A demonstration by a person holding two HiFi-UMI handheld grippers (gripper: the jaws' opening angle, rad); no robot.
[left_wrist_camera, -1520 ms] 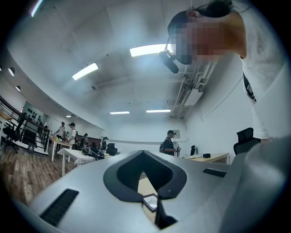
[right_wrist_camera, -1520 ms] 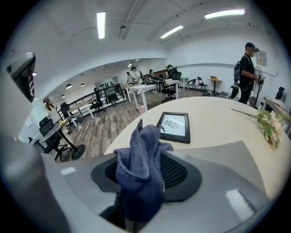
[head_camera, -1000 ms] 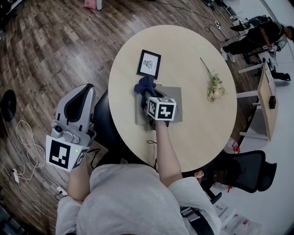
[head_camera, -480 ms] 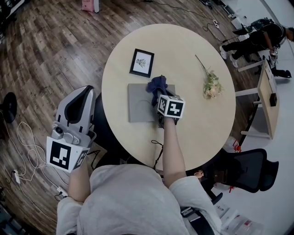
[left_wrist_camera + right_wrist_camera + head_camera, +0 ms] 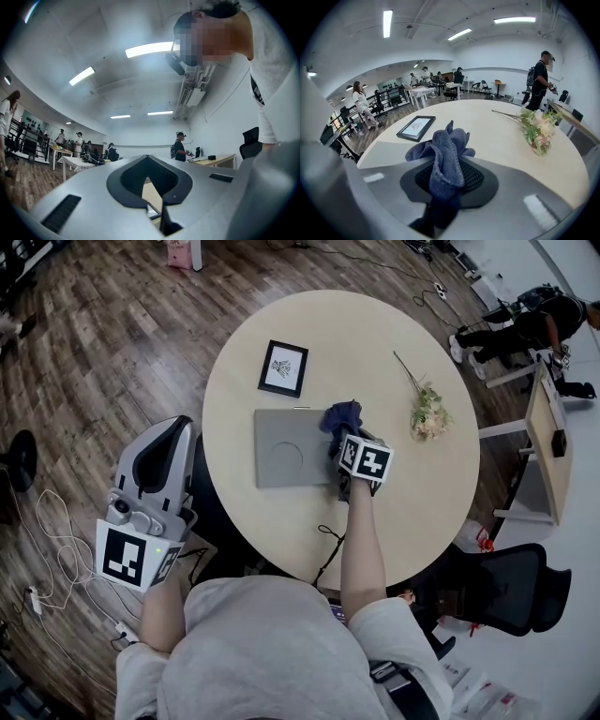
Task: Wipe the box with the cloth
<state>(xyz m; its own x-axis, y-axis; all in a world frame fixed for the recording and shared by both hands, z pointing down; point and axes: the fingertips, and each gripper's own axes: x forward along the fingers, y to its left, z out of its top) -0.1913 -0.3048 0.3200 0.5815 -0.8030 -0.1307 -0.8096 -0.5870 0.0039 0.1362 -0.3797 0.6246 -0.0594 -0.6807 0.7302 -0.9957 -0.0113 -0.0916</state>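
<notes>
The right tongs are clamped on a bunched blue cloth, which sits at the far right corner of the flat grey box on the round counter. A framed picture lies beyond the box, and a flower sprig lies to its right. The left tongs hang off the counter's left edge, with jaws together and holding nothing.

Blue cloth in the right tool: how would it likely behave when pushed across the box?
The cloth looks floppy: it bunches in loose folds above the right tool. Pushed over the box, it would probably crumple rather than slide stiffly. Likely light, since one pinch carries it.
</notes>
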